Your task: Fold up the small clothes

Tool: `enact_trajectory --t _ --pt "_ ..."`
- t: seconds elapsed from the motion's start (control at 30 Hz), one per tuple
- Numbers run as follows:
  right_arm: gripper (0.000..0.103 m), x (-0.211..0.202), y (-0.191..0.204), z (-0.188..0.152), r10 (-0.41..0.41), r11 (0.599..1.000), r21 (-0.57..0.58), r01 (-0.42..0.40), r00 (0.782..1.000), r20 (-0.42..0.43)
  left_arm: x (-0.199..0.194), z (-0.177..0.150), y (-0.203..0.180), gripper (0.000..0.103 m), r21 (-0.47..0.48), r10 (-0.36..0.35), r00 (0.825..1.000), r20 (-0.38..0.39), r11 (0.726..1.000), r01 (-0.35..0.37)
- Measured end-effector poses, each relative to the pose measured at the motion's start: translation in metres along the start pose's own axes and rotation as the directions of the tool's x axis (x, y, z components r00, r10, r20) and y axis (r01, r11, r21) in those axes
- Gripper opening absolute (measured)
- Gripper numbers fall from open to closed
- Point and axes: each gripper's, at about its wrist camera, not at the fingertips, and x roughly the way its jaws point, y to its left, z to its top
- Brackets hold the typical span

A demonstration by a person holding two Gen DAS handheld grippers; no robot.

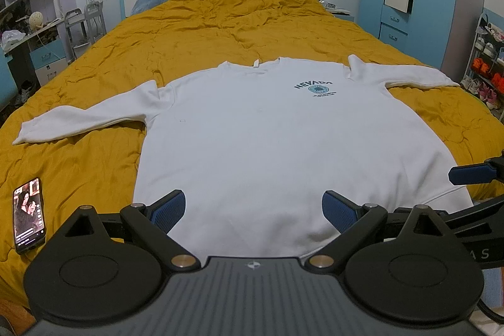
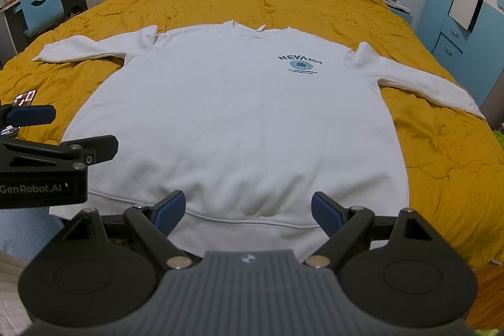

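Sweatshirt (image 1: 267,140) flat — collar pointing away.

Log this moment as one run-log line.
white sweatshirt flat, unfolded on bed | left gripper open | right gripper open | phone beside

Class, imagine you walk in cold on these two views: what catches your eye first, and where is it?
A white sweatshirt printed NEVADA lies flat, sleeves out, on the mustard-yellow quilt. Both hand-held grippers, left and right, hang open at its hem. A lit phone lies on the quilt left of the hem.
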Motion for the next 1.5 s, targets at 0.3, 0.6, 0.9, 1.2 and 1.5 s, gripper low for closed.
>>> enact_trajectory --t 0.3,0.6,0.9,1.2,1.5 --pt "0.083 0.000 0.001 0.000 0.001 1.000 -0.004 -0.001 1.000 -0.001 0.003 -0.002 0.002 0.103 -0.005 -0.002 1.000 -0.005 1.000 0.002" --pt "0.083 0.004 -0.001 0.008 -0.015 1.000 -0.017 0.016 0.999 0.028 0.012 0.004 0.008 0.103 -0.012 0.001 1.000 0.003 1.000 -0.001" --pt "0.083 0.012 -0.023 0.043 -0.004 0.999 0.033 -0.003 0.974 0.228 0.030 0.030 0.035 0.103 -0.076 -0.004 1.000 0.019 0.997 0.005" --pt "0.083 0.054 -0.051 0.103 0.032 0.994 0.091 -0.057 0.965 0.260 0.055 0.061 0.129 0.103 -0.274 0.062 0.998 -0.008 0.960 -0.061" --pt "0.083 0.116 -0.056 0.162 -0.014 0.997 0.083 -0.011 0.956 0.294 0.080 0.077 0.269 0.103 -0.503 0.162 0.987 -0.001 0.853 -0.140"
